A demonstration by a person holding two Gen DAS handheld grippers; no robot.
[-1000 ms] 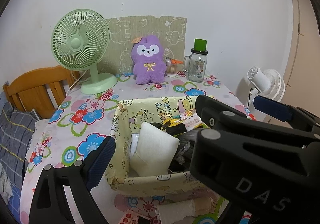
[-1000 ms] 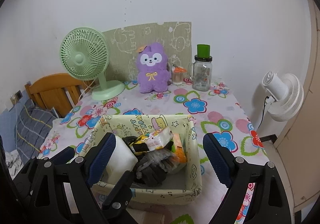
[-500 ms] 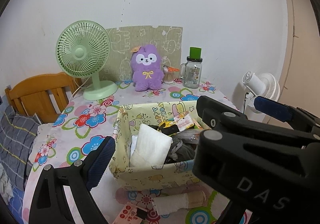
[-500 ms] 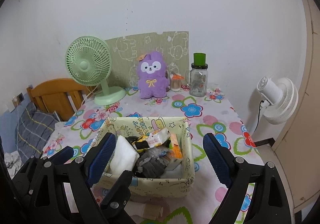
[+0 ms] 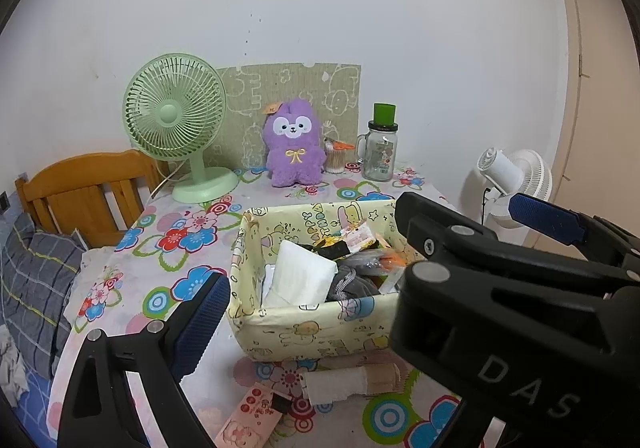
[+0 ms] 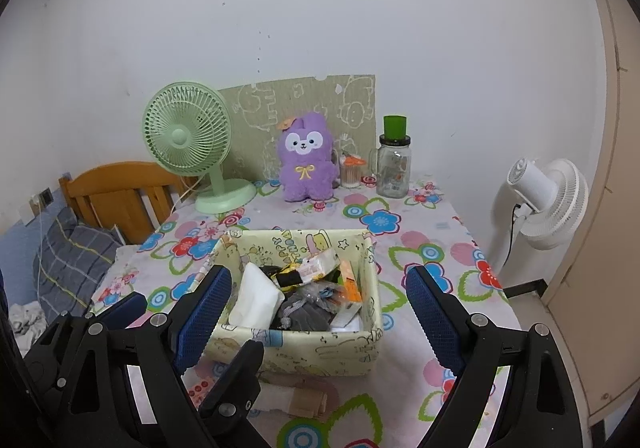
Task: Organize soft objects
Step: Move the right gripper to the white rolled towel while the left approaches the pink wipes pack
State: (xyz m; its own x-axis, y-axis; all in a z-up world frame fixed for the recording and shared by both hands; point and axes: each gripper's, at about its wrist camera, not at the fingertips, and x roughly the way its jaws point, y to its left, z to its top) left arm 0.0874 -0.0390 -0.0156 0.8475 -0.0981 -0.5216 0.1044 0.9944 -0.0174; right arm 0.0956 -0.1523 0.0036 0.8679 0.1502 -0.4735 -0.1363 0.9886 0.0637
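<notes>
Floral cloth in pink, blue and green covers the surface (image 6: pixel 432 248), which stands against a white wall with a wooden headboard (image 6: pixel 120 191) and a bed with grey checked bedding (image 6: pixel 68 264) at its left. At the back stand a green desk fan (image 6: pixel 188 139), a purple plush toy (image 6: pixel 306 163) leaning on a patterned board, and a glass jar with a green lid (image 6: pixel 394 163); a white fan (image 6: pixel 548 203) stands off the right edge. Near the front sits a yellow cartoon-print fabric box (image 6: pixel 320 352) holding a white pad, a grey pouch and snack packets. Just in front of it lie a rolled bandage (image 5: pixel 352 384) and a pink card (image 5: pixel 252 416). The right gripper (image 6: pixel 316 312) has its fingers spread wide either side of the box, gripping nothing. The left gripper (image 5: pixel 368 268) also has its blue fingers (image 5: pixel 200 324) wide apart and empty.
</notes>
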